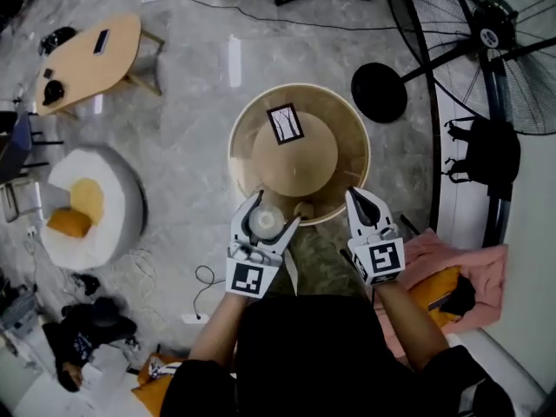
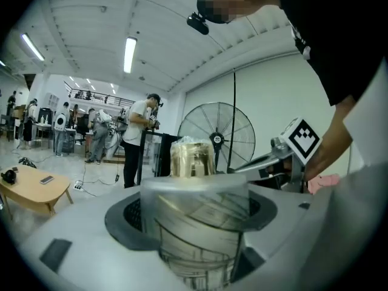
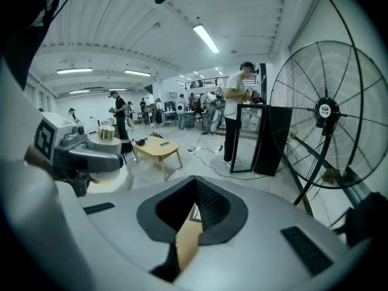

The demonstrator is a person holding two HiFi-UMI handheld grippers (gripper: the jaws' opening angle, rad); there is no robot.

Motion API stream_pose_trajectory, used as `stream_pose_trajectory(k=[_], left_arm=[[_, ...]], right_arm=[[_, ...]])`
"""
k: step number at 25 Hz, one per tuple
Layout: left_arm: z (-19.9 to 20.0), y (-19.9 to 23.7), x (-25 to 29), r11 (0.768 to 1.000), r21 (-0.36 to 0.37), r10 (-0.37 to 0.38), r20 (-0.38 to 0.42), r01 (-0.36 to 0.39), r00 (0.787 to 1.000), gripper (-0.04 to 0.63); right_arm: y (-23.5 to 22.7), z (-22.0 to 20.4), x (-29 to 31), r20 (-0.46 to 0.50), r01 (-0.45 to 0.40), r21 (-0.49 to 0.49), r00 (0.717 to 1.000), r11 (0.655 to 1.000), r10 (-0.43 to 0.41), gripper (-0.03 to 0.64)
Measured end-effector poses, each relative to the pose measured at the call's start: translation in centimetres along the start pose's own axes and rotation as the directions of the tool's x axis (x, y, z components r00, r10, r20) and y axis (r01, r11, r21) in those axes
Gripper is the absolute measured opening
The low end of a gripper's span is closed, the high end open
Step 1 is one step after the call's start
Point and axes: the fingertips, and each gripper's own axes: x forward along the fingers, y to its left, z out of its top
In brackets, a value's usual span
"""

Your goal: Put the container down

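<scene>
**Clear Container Held at Table's Near Edge**

Lower centre of the head view: the left gripper (image 1: 271,215) pinches a clear round container (image 1: 265,222), one jaw on either side of its wall. The left gripper view confirms the hold, with the see-through cylinder filling the gap between the jaws. The container sits over the near rim of a round wooden table (image 1: 343,120). I cannot tell from here whether its base touches the wood.

Just right of it, the right gripper (image 1: 354,196) carries nothing. Its jaws are drawn together at the tips, and its own view shows only a thin sliver of tan tabletop between them. It hangs over the same near rim, apart from the container.

Past the container in the left gripper view stands a gold-coloured cylinder (image 2: 193,157) (what it is, I cannot make out). Toward the table's far side lies a black-and-white marker card (image 1: 285,122).

On the floor at lower right of the head view lies a pink cloth (image 1: 473,263). At left sits a white round cushion (image 1: 109,189) with an orange patch on top. A low wooden coffee table (image 1: 91,55) stands in the upper left.

A large pedestal fan (image 1: 493,16) occupies the upper right, its black disc base (image 1: 380,92) near the table's far right edge. In the right gripper view a person (image 3: 235,111) stands beside a dark cabinet at centre frame, with more people far back in the hall.
</scene>
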Motion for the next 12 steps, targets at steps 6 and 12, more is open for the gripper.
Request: stream_pose_trajectory(k=[6, 12], left_arm=[[-7.8, 2.9, 5.3, 0.986, 0.136, -0.088, -0.056, 0.095, 0.994, 0.352], [-16.1, 4.1, 9.2, 0.992, 0.068, -0.102, -0.071, 0.106, 0.992, 0.352]], right_arm=[[-0.2, -3.7, 6.4, 0.009, -0.014, 0.025, 1.000, 1.000, 0.014, 0.021], [-1.2, -10.2, 10.7, -0.062, 0.002, 0.136, 0.998, 0.991, 0.006, 0.021]])
